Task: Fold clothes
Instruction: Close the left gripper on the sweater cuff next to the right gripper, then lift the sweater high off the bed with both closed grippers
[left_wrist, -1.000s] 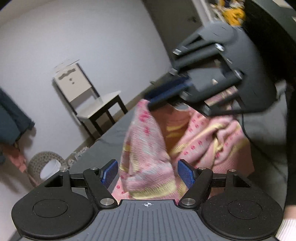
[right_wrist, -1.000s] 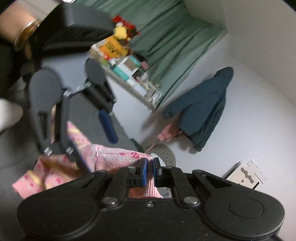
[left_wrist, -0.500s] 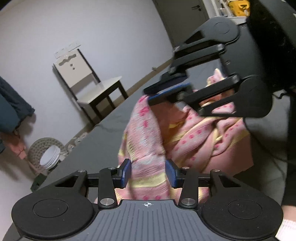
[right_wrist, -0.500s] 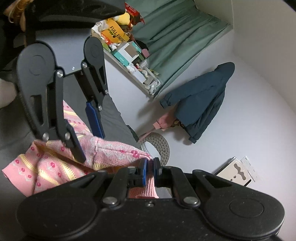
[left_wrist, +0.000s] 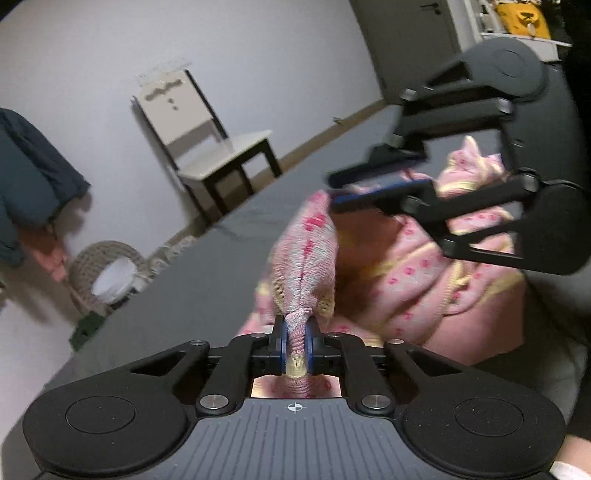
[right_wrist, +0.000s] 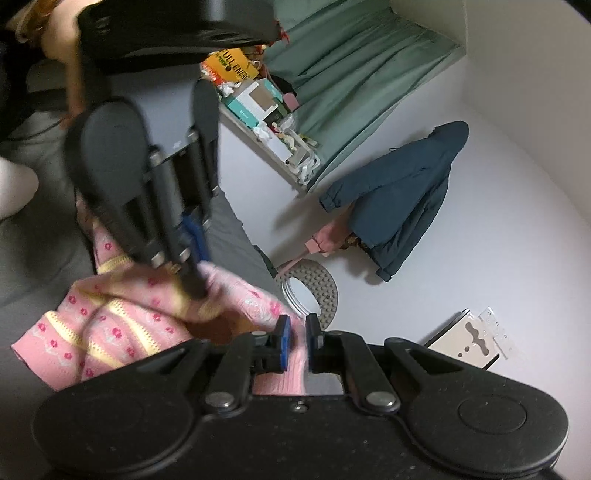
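Now our left gripper (left_wrist: 295, 345) has clamped its blue pads on a bunched ridge of the pink knitted garment with red flowers and yellow stripes (left_wrist: 406, 273). A second ago those pads stood wide apart on either side of the same fold, and half a second ago they were closing in; here the knit is pinched to a narrow neck between them at six o'clock in the left wrist view. So we now hold the garment with this hand, where before only the other hand had it.

Our right gripper (right_wrist: 295, 338), seen in its own view, has its pads close together around a pink edge of the cloth, though a slightly wider gap shows between them than a moment ago. We judge it is gripping the garment, perhaps a little more loosely. From the left view it reaches in from two o'clock, blurred.

Between the two grippers the garment hangs in a loose heap, its lower part resting on the dark grey flat surface (left_wrist: 192, 280). With two holds taken, we judge the next step is to draw the hands apart and spread the cloth before any fold.

Farther off, at ten o'clock in the left view, a white chair with dark legs (left_wrist: 207, 147) stands against the pale wall.
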